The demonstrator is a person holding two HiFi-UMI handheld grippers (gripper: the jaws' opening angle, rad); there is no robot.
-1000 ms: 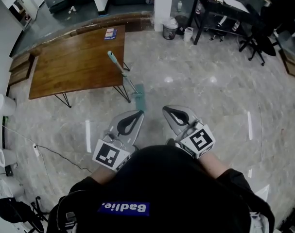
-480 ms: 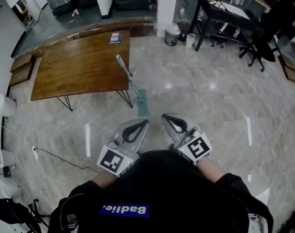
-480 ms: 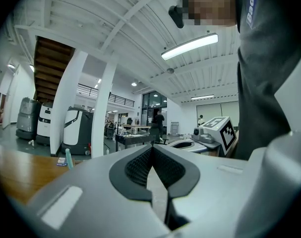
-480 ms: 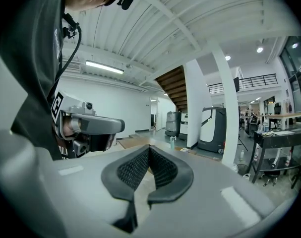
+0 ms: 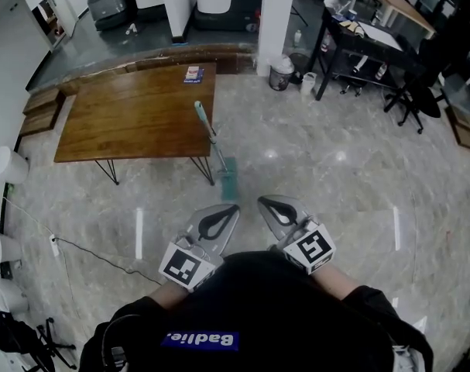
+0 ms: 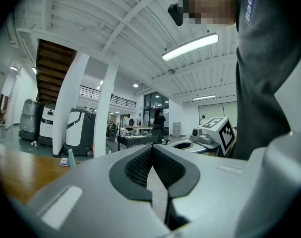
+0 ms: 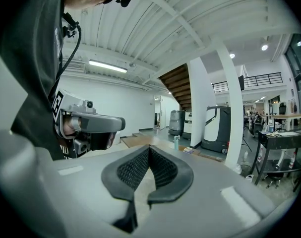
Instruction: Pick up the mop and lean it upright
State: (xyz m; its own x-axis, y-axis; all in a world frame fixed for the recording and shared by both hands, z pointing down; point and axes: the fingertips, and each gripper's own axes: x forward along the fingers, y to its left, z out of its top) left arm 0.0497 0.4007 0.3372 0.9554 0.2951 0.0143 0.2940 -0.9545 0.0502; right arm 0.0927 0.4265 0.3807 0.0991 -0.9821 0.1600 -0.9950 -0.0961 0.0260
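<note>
Holding our left gripper (image 5: pixel 231 208) and right gripper (image 5: pixel 262 202) pressed together and empty, we face the mop (image 5: pixel 214 146), seemingly propped against the desk's (image 5: pixel 126 115) near edge, its head on the floor beside the desk; a clumsy nudge could slide its handle off.

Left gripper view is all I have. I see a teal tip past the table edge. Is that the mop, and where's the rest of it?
Observer: Yes. The handle appears to lean on the edge of the wooden table, and the mop head sits on the floor.
Operator: Right gripper holding anything?
Observer: No. The right gripper is shut and empty.
Operator: Are we at the mop?
Observer: Not yet. In the head view, bare floor lies between the left gripper and the mop head.
</note>
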